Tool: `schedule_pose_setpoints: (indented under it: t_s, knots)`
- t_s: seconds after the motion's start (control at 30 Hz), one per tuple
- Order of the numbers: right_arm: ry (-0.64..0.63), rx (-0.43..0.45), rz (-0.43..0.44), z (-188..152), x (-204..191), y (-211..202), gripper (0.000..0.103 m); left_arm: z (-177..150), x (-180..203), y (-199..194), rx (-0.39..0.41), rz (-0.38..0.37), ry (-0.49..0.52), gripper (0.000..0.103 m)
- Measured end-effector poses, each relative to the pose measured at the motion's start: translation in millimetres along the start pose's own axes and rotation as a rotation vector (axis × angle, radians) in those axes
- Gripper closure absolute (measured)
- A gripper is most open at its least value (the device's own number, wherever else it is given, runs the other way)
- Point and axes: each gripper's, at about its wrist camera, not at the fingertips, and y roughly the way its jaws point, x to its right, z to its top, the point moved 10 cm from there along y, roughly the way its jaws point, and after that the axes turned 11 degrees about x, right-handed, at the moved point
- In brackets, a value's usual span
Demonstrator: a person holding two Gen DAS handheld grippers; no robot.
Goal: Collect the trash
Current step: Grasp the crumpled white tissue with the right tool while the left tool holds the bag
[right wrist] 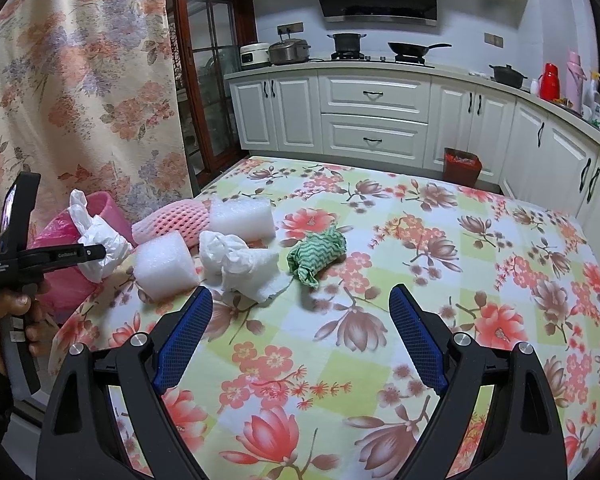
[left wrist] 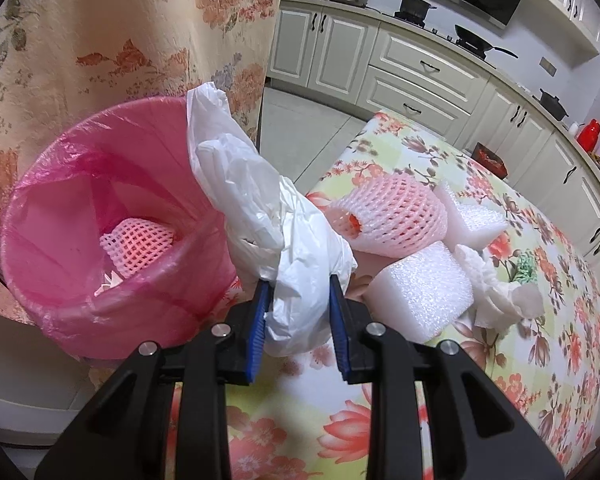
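My left gripper [left wrist: 298,280] is shut on a crumpled white plastic bag [left wrist: 260,200] and holds it at the rim of a pink bin [left wrist: 60,272] lined with a pink bag; a pink foam net [left wrist: 140,246] lies inside. The held bag also shows in the right wrist view [right wrist: 100,240], with the left gripper [right wrist: 100,252] beside the bin [right wrist: 108,208]. On the floral table lie a pink foam net sleeve [right wrist: 172,220], two white foam pieces [right wrist: 164,266] [right wrist: 242,218], crumpled white paper [right wrist: 240,260] and a green patterned rag [right wrist: 318,254]. My right gripper [right wrist: 300,300] is open and empty above the table.
A floral curtain [right wrist: 80,80] hangs behind the bin. The floral table [right wrist: 420,280] runs to the far right. White kitchen cabinets [right wrist: 376,120] with pots on the counter stand behind, and a small red bin [right wrist: 462,166] sits on the floor by them.
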Motion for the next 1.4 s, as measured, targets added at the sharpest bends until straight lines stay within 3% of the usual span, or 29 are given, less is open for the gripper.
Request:
schedule_pose_setpoints:
  t_s: [0.63,1.07,1.4]
  knots:
    - [0.02,-0.068,-0.007,-8,-30,39,0.019,22,9,-46,0.089,-0.066,0.056,0.075]
    - [0.09,-0.119,0.009,-1,-61,91,0.019,26,1,-40,0.088,-0.086,0.037,0.075]
    - [0.09,-0.167,-0.016,-7,-61,128,0.019,29,-7,-33,0.082,-0.097,0.015,0.075]
